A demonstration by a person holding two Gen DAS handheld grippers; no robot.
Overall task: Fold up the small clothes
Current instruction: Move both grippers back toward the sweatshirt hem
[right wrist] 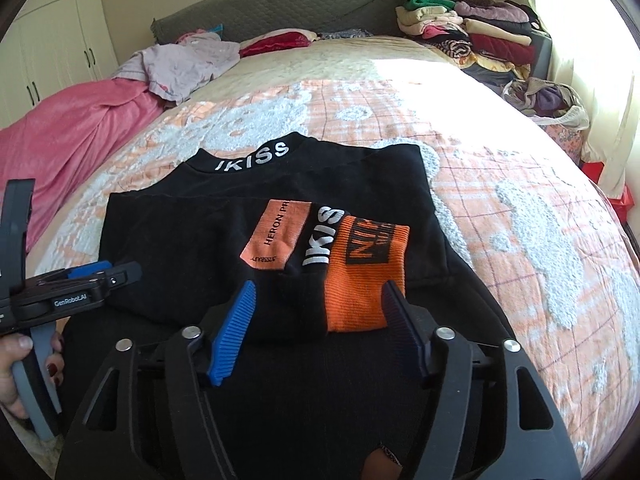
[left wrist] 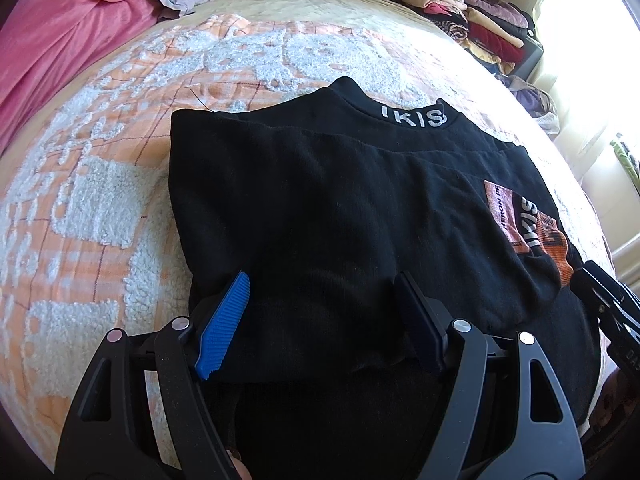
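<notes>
Left tongs are spread wide over the near edge of the black top, nothing pinched as far as I can see. Right tongs stand wide apart too, straddling the orange cuff of the folded-in sleeve without pressing on it.

The top lies flat on the bed, folded into a rough rectangle. Its collar, lettered "IKISS", points away toward the headboard, so the long axis runs from the tongs to the far end. The near hem drops out of sight under both sets of tongs, so I can't tell how it's tucked.

Further out: pink blanket on the left, a stack of folded clothes at the far right corner. A hand grips the left handle at the frame edge.
</notes>
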